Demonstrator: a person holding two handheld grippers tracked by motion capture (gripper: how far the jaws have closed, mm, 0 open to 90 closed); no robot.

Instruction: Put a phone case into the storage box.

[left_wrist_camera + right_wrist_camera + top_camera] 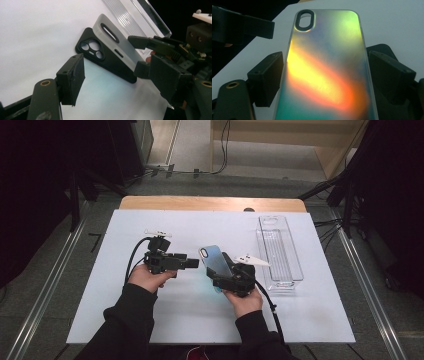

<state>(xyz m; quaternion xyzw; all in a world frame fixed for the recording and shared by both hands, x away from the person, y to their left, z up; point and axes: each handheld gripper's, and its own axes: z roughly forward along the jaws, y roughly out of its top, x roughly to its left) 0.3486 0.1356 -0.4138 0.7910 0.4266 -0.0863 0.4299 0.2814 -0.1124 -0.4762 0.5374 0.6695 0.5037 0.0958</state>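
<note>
My right gripper (221,274) is shut on an iridescent translucent phone case (214,258) and holds it tilted above the white table. In the right gripper view the case (324,62) fills the space between both pads (265,77), camera cut-out at the far end. In the left gripper view a black phone case (110,65) with round camera holes lies right behind the translucent case (110,27); whether the right gripper (138,56) clasps it too I cannot tell. My left gripper (194,263) points right at the cases, open with nothing between its jaws, and stops short of them (120,80).
A clear, ribbed plastic tray (280,252) stands on the right side of the white sheet (150,320), just beyond the right hand. Cables trail from both grippers toward the front edge. The wooden table edge (210,202) runs along the back.
</note>
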